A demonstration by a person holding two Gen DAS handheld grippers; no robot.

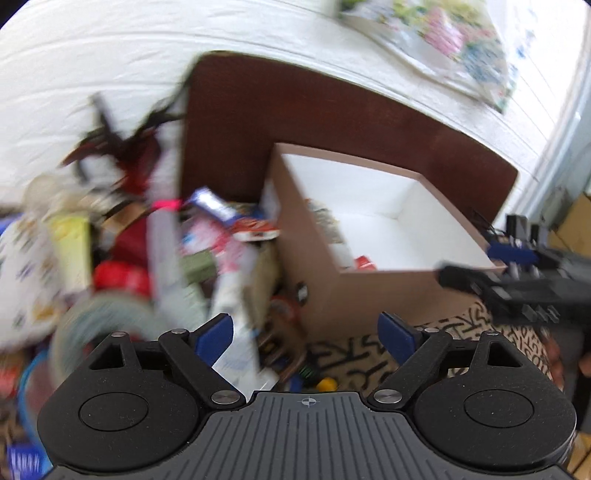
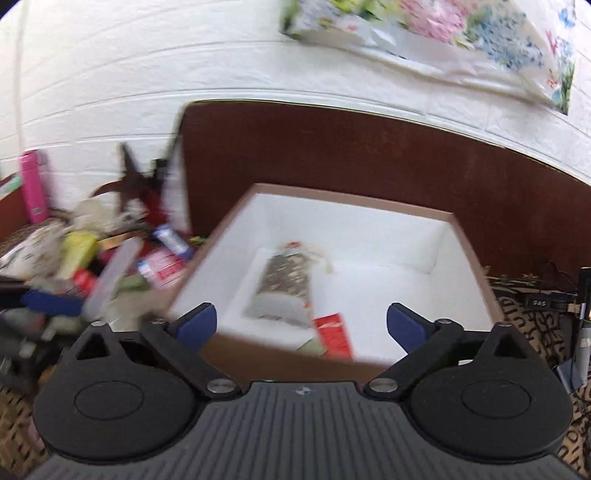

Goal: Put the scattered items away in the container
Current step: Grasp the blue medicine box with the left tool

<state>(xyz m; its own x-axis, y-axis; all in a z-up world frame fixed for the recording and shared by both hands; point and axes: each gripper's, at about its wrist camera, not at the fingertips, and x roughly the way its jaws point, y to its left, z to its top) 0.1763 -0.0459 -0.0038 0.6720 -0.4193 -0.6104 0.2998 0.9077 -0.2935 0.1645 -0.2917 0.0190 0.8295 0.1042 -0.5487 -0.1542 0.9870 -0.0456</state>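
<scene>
An open cardboard box [image 1: 314, 258] with a white inside stands on the patterned cloth; it also shows in the right wrist view [image 2: 469, 251]. In it lie a clear packet of dark stuff [image 2: 286, 284] and a red packet [image 2: 334, 334]. A blurred heap of scattered items [image 1: 177, 251] lies left of the box, also seen in the right wrist view [image 2: 122, 266]. My left gripper [image 1: 306, 334] is open and empty, low in front of the box's near left corner. My right gripper [image 2: 301, 321] is open and empty above the box's near edge; it also shows in the left wrist view [image 1: 517, 280].
A dark brown board [image 2: 351, 155] stands behind the box against the white brick wall. A floral bag [image 2: 443, 33] hangs on the wall. A roll of tape [image 1: 99, 325] lies at the heap's near side. A pink bottle [image 2: 33, 188] stands far left. Black gear [image 2: 554, 299] sits right of the box.
</scene>
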